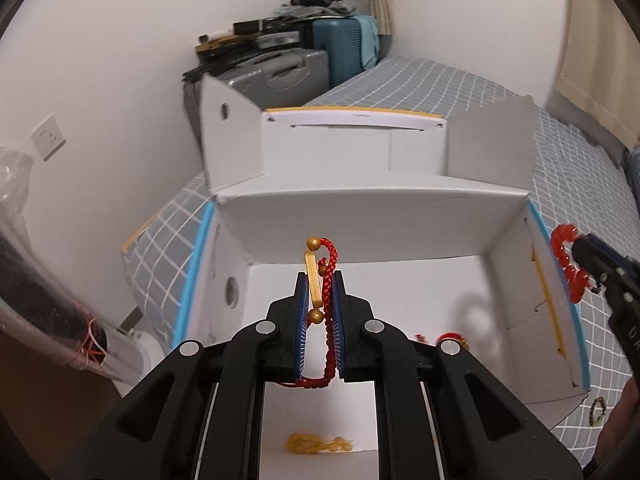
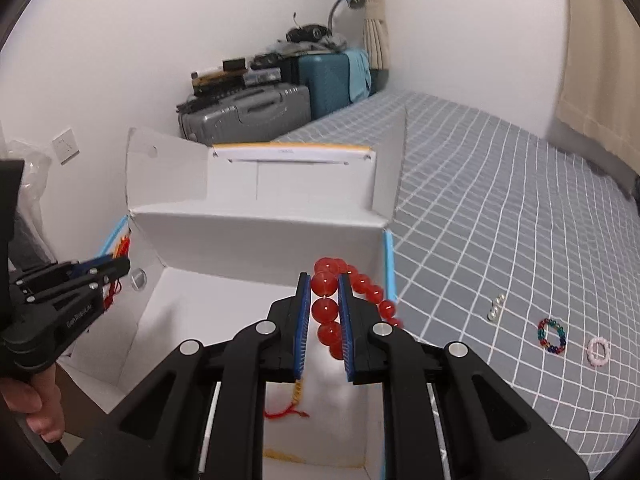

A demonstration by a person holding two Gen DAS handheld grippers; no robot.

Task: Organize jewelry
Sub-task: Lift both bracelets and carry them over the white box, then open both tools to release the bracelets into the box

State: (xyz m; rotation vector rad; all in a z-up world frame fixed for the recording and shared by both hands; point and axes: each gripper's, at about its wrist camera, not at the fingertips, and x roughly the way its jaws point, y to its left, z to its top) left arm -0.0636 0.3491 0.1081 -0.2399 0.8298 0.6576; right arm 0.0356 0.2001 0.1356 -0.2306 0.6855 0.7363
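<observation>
My left gripper [image 1: 320,280] is shut on a red braided cord bracelet [image 1: 330,300] with a gold bar and gold beads, held above the open white cardboard box [image 1: 360,220]. My right gripper [image 2: 324,280] is shut on a red bead bracelet [image 2: 326,308], held over the box's right side [image 2: 256,248]. In the left wrist view the right gripper [image 1: 580,256] shows at the right with the red beads [image 1: 564,252]. In the right wrist view the left gripper [image 2: 120,268] shows at the left. A yellow bead bracelet [image 1: 318,444] and some red jewelry [image 1: 448,338] lie on the box floor.
The box stands on a bed with a grey checked sheet [image 2: 500,220]. On the sheet to the right lie a small pearl piece [image 2: 496,307], a multicoloured bead bracelet [image 2: 552,336] and a pink bracelet [image 2: 599,351]. Suitcases [image 2: 256,112] stand against the far wall.
</observation>
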